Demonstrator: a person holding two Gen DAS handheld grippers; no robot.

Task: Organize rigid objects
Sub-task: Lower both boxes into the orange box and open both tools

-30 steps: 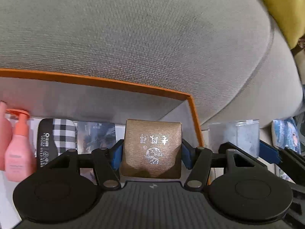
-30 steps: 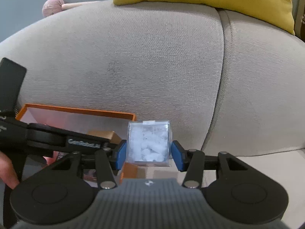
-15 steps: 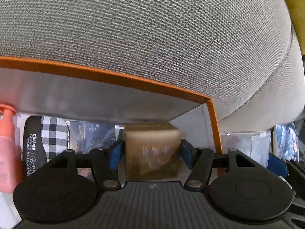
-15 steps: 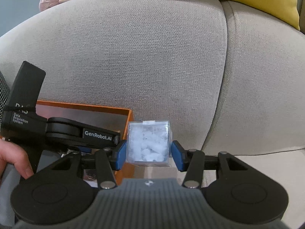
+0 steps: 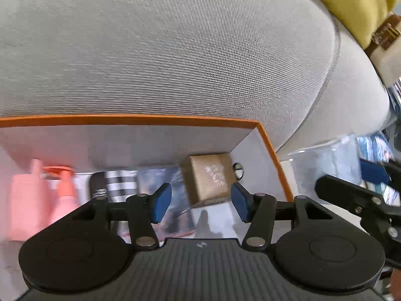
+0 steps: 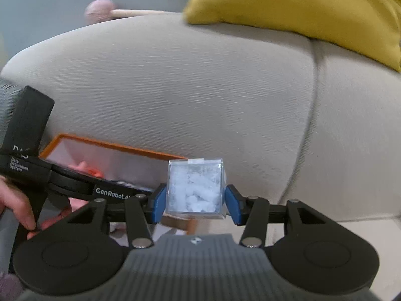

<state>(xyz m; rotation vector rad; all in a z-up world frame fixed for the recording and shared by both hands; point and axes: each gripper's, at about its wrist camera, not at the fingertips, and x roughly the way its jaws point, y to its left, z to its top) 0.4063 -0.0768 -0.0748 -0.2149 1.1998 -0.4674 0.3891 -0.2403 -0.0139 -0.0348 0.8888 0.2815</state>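
In the left wrist view, the left gripper [image 5: 199, 202] has just been narrowing, yet its blue pads stand apart and clear of the brown box [image 5: 209, 176], a matte cardboard cube with pale lettering that sits tilted in the right far corner of the orange-rimmed tray [image 5: 273, 160], beside blurred pink bottles [image 5: 42, 195], against ribbed grey sofa fabric [image 5: 175, 50]. In the right wrist view, the right gripper [image 6: 194, 203] is clamped on a clear plastic cube [image 6: 195, 188] of white lumps, held just right of the tray [image 6: 112, 146]; a yellow cushion [image 6: 300, 7] lies above.
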